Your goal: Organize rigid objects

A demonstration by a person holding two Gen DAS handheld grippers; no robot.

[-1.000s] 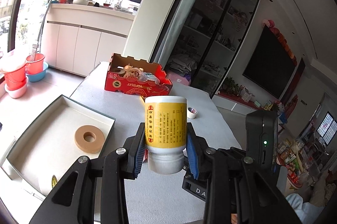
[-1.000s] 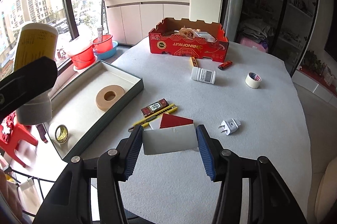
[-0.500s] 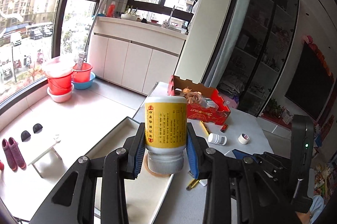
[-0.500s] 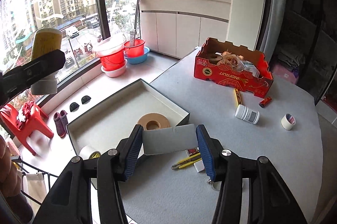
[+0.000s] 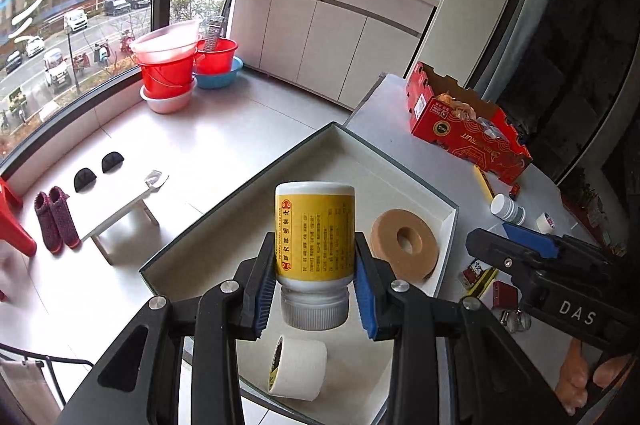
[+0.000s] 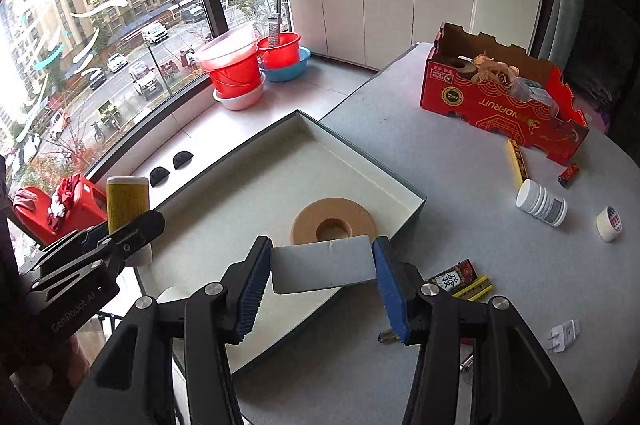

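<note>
Since the left gripper clamps the yellow bottle cap-down and the right gripper pinches a grey card, both above the tray, releasing the bottle could tip it onto the tape roll below the fingers.

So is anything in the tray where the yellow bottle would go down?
Partly. A white tape roll lies below the yellow bottle, and a brown ring sits beside it. The rest of the tray floor looks bare.

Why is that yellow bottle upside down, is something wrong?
It does look odd: the yellow bottle sits in the left gripper with its cap pointing down, above the tray. Nothing is spilled or broken.
</note>
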